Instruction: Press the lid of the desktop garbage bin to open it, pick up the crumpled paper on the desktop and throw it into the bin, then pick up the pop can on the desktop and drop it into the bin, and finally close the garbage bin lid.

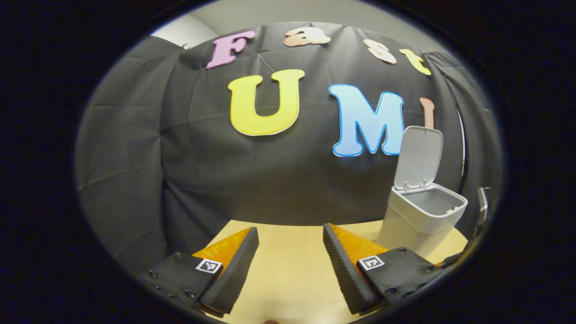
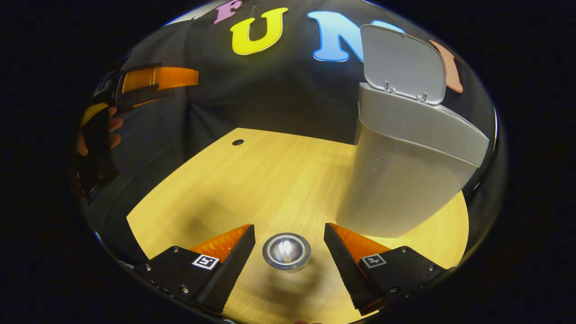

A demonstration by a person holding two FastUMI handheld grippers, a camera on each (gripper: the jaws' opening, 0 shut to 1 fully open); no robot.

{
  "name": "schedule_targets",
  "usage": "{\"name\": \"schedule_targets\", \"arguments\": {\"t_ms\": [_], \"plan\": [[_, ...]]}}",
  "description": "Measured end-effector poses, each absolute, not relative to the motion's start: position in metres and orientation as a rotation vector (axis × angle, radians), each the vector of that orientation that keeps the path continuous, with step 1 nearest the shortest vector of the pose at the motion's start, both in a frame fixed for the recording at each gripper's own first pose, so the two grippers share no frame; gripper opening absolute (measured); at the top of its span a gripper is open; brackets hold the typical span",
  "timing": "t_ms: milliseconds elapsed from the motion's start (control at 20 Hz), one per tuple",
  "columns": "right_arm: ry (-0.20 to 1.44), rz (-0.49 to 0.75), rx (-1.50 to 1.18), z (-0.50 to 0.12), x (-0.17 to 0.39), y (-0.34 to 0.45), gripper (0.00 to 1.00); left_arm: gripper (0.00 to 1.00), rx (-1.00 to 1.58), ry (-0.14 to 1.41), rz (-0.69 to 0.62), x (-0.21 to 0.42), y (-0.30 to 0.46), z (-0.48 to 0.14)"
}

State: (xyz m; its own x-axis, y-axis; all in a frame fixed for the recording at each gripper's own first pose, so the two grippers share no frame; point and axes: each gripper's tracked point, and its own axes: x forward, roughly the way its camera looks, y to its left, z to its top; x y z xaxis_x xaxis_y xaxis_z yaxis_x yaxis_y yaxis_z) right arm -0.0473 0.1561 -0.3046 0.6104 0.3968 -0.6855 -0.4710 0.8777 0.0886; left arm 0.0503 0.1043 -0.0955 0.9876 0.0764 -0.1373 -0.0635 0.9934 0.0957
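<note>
A: What does the left gripper view give of the surface and the room?

B: A pale wood-grain desk (image 1: 288, 270) runs back to a black cloth wall (image 1: 279, 180), with a strip of light wall above the cloth. The left tongs (image 1: 290, 265) stand wide apart over bare desk, holding nothing.

A: And the bin there?

B: The garbage bin (image 1: 420, 220) stands on the desk at the right, a pale grey box with a darker collar round its mouth. Its lid (image 1: 418, 157) is swung up, nearly upright, hinged at the back edge, so the grey inside shows.

A: Now the right gripper view.

B: The same yellow wood desk (image 2: 270, 180) has a small dark hole (image 2: 237, 142) near its far edge, and the black cloth (image 2: 279, 99) hangs behind. The bin (image 2: 405, 180) looms close at the right, lid (image 2: 405, 63) raised. The pop can (image 2: 286, 251) stands upright on the desk, seen from its shiny silver top, a ring round a bright dished centre. It sits between the 2 fingers of the right tongs (image 2: 289, 256), which are spread wide with a gap on each side of the can. Far left, a hand (image 2: 96, 135) holds the other tongs (image 2: 157, 83) up in the air.
</note>
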Motion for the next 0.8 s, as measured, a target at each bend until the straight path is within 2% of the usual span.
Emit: {"name": "schedule_targets", "arguments": {"t_ms": [600, 650, 700, 800], "plan": [[0.876, 0.511, -0.171, -0.352, -0.059, 0.158, 0.99, 0.98, 0.072, 0.163, 0.101, 0.047, 0.123, -0.104], [0.872, 0.513, -0.175, -0.351, -0.059, 0.159, 0.95, 0.98, 0.069, 0.164, 0.1, 0.047, 0.122, -0.105], [0.875, 0.517, -0.177, -0.351, -0.06, 0.158, 0.85, 0.95, 0.067, 0.167, 0.1, 0.048, 0.122, -0.105], [0.869, 0.519, -0.177, -0.348, -0.06, 0.158, 0.84, 0.98, 0.062, 0.169, 0.099, 0.047, 0.121, -0.106]]}}
